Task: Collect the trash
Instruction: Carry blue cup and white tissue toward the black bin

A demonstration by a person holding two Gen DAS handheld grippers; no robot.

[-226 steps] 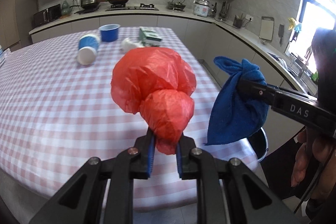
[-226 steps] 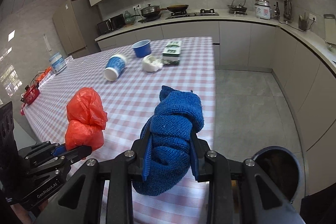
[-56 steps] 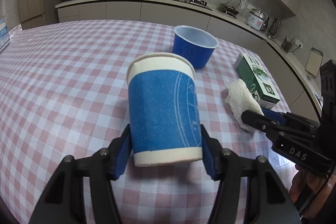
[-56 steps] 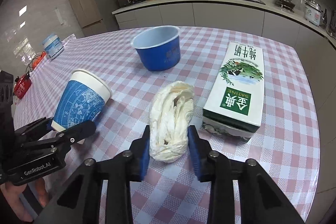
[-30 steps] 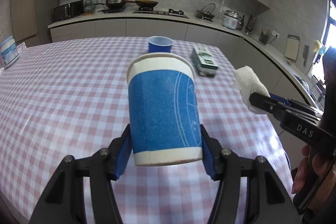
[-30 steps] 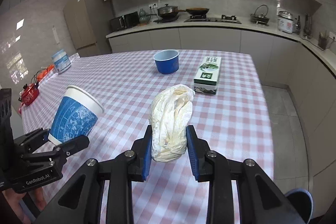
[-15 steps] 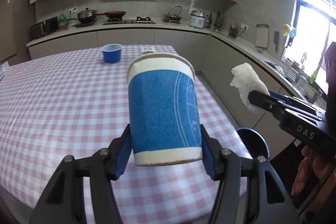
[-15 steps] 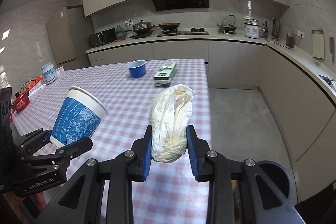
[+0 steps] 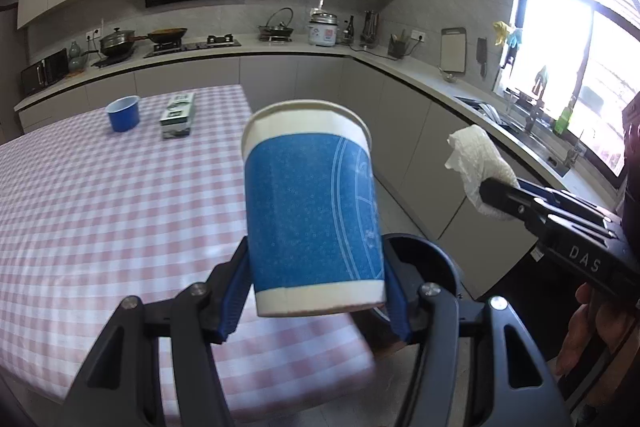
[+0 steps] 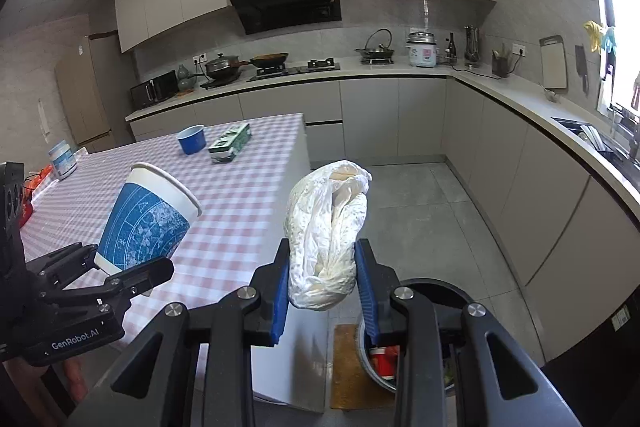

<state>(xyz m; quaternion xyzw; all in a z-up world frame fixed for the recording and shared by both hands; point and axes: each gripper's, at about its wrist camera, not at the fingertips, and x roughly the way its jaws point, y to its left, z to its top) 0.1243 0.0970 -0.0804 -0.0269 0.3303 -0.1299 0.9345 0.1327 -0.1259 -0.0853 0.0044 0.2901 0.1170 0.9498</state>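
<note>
My left gripper (image 9: 316,301) is shut on a blue paper cup (image 9: 314,211) with a white rim, held upright in the air past the table's near corner. It also shows in the right wrist view (image 10: 148,223). My right gripper (image 10: 322,295) is shut on a crumpled white plastic bag (image 10: 326,239), seen too in the left wrist view (image 9: 478,163). A round dark trash bin (image 10: 448,297) stands on the floor just below the right gripper, with red trash inside. The bin's rim (image 9: 436,259) shows behind the cup in the left wrist view.
The checked table (image 9: 100,195) lies to the left, with a blue bowl (image 9: 123,113) and a green box (image 9: 178,115) at its far end. Grey cabinets (image 10: 540,187) run along the right, with open floor (image 10: 416,195) between them and the table.
Both grippers have carried the cup and the white bag further back off the table's end. The trash bin now lies directly below the right gripper.
</note>
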